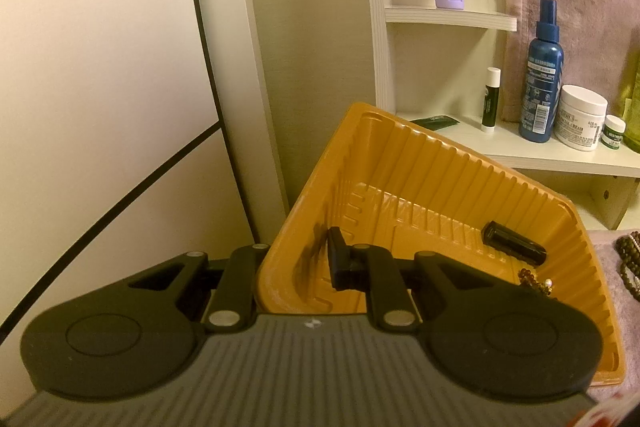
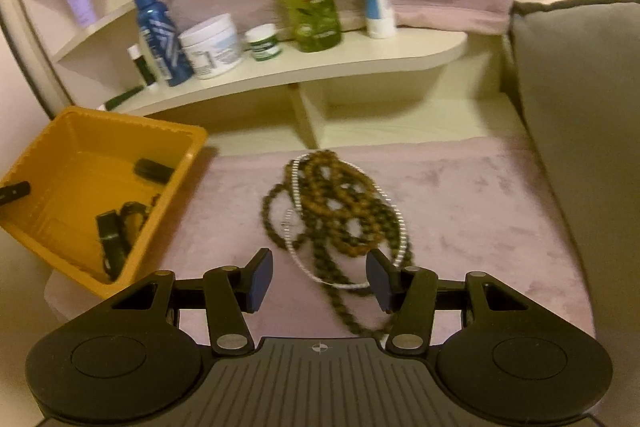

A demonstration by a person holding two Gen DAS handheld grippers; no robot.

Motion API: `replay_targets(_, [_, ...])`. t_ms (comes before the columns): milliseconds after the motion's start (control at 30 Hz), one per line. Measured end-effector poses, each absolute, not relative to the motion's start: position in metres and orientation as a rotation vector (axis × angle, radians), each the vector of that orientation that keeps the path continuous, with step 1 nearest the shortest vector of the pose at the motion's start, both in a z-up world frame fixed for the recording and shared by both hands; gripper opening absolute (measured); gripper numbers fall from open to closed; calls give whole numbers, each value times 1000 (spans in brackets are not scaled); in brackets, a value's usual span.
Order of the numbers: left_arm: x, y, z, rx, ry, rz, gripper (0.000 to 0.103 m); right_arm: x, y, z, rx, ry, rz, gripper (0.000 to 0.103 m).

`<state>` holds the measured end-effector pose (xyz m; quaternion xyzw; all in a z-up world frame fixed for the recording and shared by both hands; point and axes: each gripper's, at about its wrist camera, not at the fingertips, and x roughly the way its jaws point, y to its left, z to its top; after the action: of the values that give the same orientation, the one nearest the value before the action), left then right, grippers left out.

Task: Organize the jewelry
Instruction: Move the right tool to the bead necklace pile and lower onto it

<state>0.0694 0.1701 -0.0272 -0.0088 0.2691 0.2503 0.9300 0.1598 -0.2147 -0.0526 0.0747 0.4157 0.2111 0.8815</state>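
Orange tray [image 1: 404, 163] — tipped up, its near wall pinched by the left gripper [image 1: 298, 263], seemingly to receive jewelry — while the right gripper [image 2: 318, 279], fingers spread and empty, hovers over the bead necklaces [image 2: 340, 211] heaped on the pink cloth [image 2: 480, 195].

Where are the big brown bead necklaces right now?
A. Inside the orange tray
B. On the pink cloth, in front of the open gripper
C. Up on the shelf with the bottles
B: the bead necklaces lie in a pile on the pink cloth, just ahead of the open right gripper, outside the orange tray.
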Motion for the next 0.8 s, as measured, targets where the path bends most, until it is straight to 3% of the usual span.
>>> replay_targets(800, [69,170,-28,-20,551,513,15,187,-220,-71,82,868,398,52])
